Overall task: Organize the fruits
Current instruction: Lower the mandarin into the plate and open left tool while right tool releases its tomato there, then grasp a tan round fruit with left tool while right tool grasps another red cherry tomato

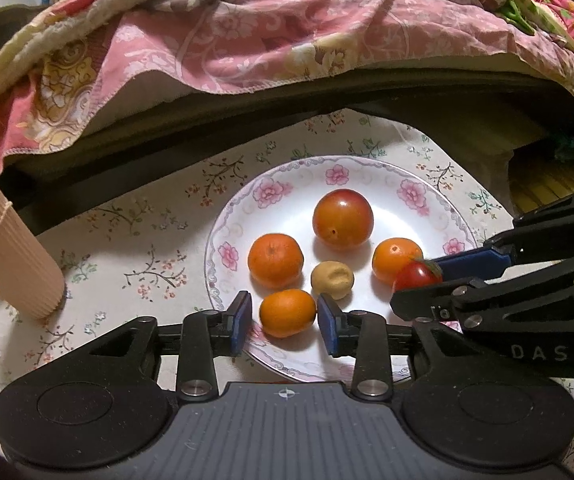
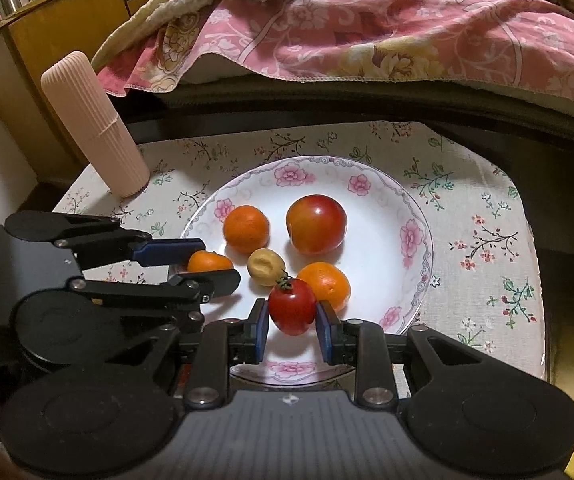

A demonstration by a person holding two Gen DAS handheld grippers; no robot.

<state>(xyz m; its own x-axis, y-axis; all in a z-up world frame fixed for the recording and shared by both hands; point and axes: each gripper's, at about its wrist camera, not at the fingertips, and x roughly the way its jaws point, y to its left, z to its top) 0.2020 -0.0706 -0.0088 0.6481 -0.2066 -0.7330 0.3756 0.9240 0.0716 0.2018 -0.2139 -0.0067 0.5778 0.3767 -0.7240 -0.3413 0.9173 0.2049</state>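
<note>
Our left gripper [image 1: 285,320] brackets a small orange [image 1: 287,312] at the near rim of the flowered plate [image 1: 367,172], blue pads just clear of its skin, jaws narrow but not clamped. Our right gripper [image 2: 292,326] likewise flanks a red cherry tomato [image 2: 292,306] on the plate, not visibly pinching. Farther in on the plate sit two more oranges [image 1: 275,260], a large tomato [image 1: 342,218] and a wrinkled tan fruit [image 1: 332,279]. Beside the plate leans a ribbed pink roll [image 2: 95,128].

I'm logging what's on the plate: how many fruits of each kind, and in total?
Oranges: 3
Large tomato: 1
Small red tomato: 1
Small wrinkled tan fruit: 1
Total: 6
</note>
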